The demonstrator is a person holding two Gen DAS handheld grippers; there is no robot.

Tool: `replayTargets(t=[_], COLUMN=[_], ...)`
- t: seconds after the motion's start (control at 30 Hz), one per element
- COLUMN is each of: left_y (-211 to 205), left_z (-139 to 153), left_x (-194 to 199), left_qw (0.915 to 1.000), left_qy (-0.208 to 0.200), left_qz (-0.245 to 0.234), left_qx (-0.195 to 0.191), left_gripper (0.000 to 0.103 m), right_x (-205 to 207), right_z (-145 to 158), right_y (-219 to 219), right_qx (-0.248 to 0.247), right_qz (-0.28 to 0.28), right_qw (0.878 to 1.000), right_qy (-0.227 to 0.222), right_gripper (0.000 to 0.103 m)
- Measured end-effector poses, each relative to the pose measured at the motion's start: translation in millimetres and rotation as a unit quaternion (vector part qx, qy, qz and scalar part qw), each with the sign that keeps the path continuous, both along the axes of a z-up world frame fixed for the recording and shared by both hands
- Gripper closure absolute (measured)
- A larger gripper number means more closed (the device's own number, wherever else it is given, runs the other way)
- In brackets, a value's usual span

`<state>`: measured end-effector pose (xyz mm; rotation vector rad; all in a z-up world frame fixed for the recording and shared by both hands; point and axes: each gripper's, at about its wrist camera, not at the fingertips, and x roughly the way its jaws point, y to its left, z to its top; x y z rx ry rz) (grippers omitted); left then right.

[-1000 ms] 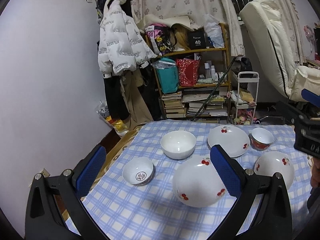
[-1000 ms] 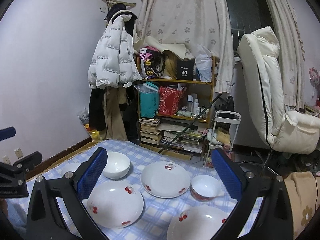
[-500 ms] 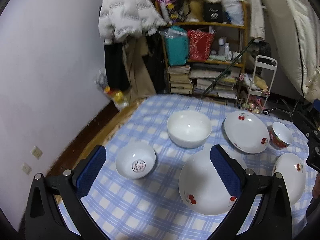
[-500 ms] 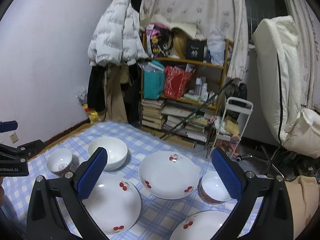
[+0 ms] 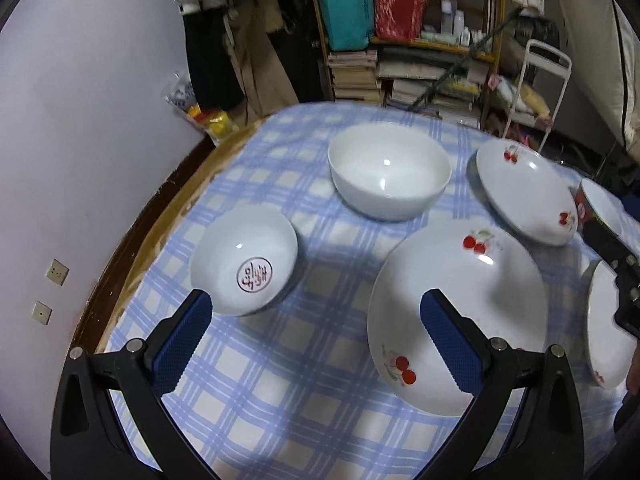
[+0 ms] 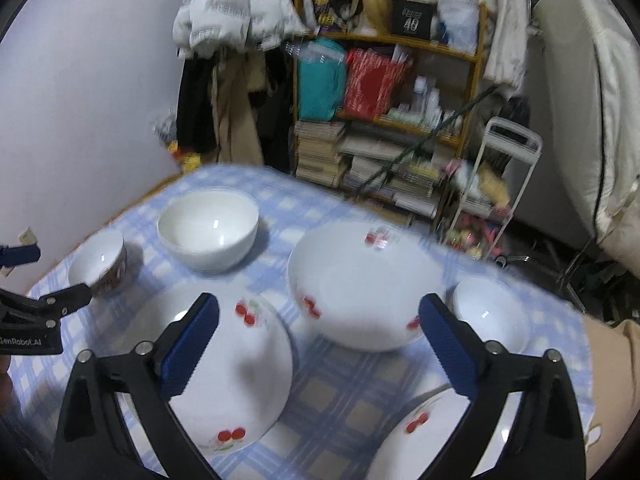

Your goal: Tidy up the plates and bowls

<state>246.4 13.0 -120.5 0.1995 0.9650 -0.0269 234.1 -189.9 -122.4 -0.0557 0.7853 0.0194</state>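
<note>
On the blue checked tablecloth (image 5: 280, 360) lie three cherry-print plates and three bowls. In the left wrist view my left gripper (image 5: 316, 340) is open and empty above the cloth, between a small bowl with a red seal mark (image 5: 244, 260) and the nearest cherry plate (image 5: 460, 300). A large white bowl (image 5: 388, 176) and a second cherry plate (image 5: 524, 190) lie farther off. In the right wrist view my right gripper (image 6: 320, 340) is open and empty above the near cherry plate (image 6: 236, 368) and the middle cherry plate (image 6: 364, 284). A small bowl (image 6: 488, 316) sits right; a third plate (image 6: 420, 436) is partly hidden.
A wooden table edge (image 5: 160, 200) and a white wall (image 5: 80, 120) lie to the left. Beyond the table stand a cluttered shelf (image 6: 392, 92), hanging coats (image 6: 224, 40), a small white cart (image 6: 500, 184) and a white chair (image 6: 580, 100). The left gripper's body (image 6: 28, 320) shows at the right view's left edge.
Both grippers have tilted down and moved closer to the table; the dishes now fill more of each view. Both stay open and empty.
</note>
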Motion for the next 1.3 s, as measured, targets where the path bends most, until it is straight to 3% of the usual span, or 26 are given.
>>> replayTargets(t=[0.17,0.27,0.4,0.5,0.67,0.77,0.83,0.93,1.0,1.1,1.17,1.3], left_y=[-4.2,-5.4,-8.3,-9.8,-7.4,-9.7,-9.5,-6.6,-5.0,-3.7,-7.2,-8.3], left_z=[-23.2,-35.5,-49.4,-56.6,-61.5,-65.4,-68.5,-76.5,-81.3,-85.6,-83.9,-84.2], left_x=[8.8,13.6,15.9,16.6,19.0,20.0,20.5,23.1,22.8,22.7,20.2,18.6], left_qw=[0.9993,0.9986,0.9964,0.9957,0.9940,0.9937,0.9934,0.9915,0.9902,0.9863,0.9876,0.9883], left_qy=[0.035,0.052,0.082,0.087,0.106,0.109,0.112,0.128,0.133,0.145,0.135,0.130], left_qz=[-0.010,-0.009,-0.018,-0.027,-0.025,-0.026,-0.024,-0.005,0.004,-0.007,-0.017,-0.021], left_qx=[-0.004,-0.010,-0.014,0.018,-0.004,0.004,0.004,-0.023,-0.042,-0.079,-0.079,-0.077], left_gripper=[0.001,0.001,0.001,0.001,0.001,0.001,0.007,0.030,0.056,0.087,0.093,0.094], right_x=[10.7,12.0,13.0,11.1,11.6,12.5,13.3,14.9,18.5,20.6,21.2,21.1], right_z=[-31.8,-45.7,-57.3,-61.2,-70.8,-76.8,-79.8,-85.4,-90.1,-94.3,-95.6,-96.0], right_y=[6.3,3.7,5.3,5.0,6.7,5.1,3.0,1.9,1.4,2.5,5.4,3.5], right_qx=[-0.007,0.018,0.009,0.015,0.021,0.027,0.035,0.040,0.048,0.067,0.071,0.081], right_qz=[0.002,-0.005,-0.001,-0.008,-0.004,-0.008,-0.009,-0.008,-0.005,0.001,0.004,0.005], right_qw=[0.999,0.997,0.996,0.995,0.993,0.992,0.990,0.989,0.987,0.984,0.983,0.981], right_qy=[0.053,0.074,0.091,0.099,0.116,0.126,0.133,0.143,0.153,0.164,0.169,0.174], right_gripper=[0.011,0.012,0.017,0.018,0.028,0.031,0.036,0.049,0.074,0.087,0.089,0.089])
